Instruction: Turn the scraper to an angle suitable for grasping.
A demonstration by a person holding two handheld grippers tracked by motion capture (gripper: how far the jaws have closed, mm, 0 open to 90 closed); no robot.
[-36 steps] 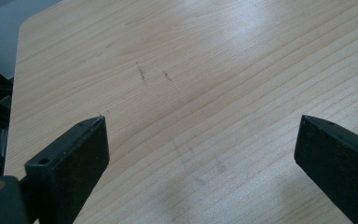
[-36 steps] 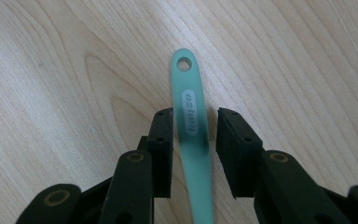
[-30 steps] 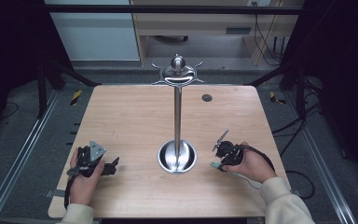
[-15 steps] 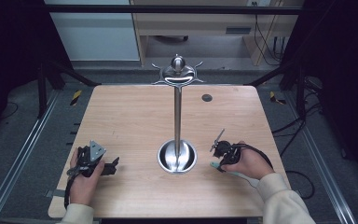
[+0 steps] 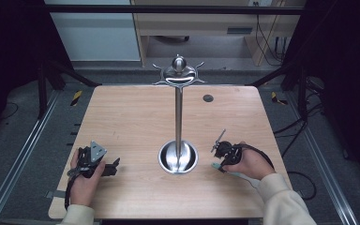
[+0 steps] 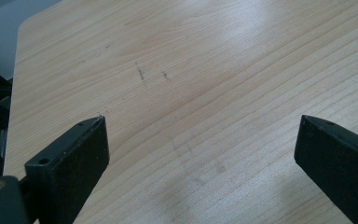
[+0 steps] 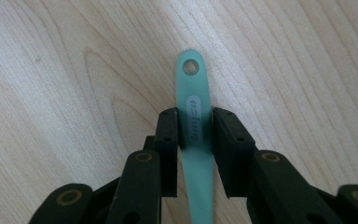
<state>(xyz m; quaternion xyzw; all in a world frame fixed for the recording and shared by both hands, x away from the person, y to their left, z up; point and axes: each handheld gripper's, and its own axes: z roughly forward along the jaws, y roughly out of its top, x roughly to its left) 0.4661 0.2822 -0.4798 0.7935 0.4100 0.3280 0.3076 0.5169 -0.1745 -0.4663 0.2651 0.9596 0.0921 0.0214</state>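
1. One metal stand [image 5: 178, 112] rises from the middle of the wooden table [image 5: 136, 117]; its round, dish-like base [image 5: 178, 157] shows nothing lying in it, and its top [image 5: 178, 74] carries curved hooks around a ball knob.
2. The right gripper [image 5: 219, 161] lies just right of that base, held low over the table by the person's right hand [image 5: 251, 164]. In the right gripper view its jaws are drawn narrow, one on each side of a pale green handle [image 7: 195, 121].
3. The green handle lies flat on the wood right of the stand's base, and its rounded end, with a small round hole, reaches past the jaw tips. In the high view a short pale green tip [image 5: 214, 165] shows beside the gripper, towards the base.
4. An oval raised mark sits on the handle between the jaws; its lettering is too small to read.
5. The left gripper [image 5: 113, 165] rests well left of the stand's base, in the left hand [image 5: 82, 180], with its grey three-cornered plate [image 5: 97, 151] on top. In the left gripper view its jaws stand wide apart over bare wood with nothing between them.
6. A small dark round spot [image 5: 208, 98] sits on the table beyond the stand, to its right.
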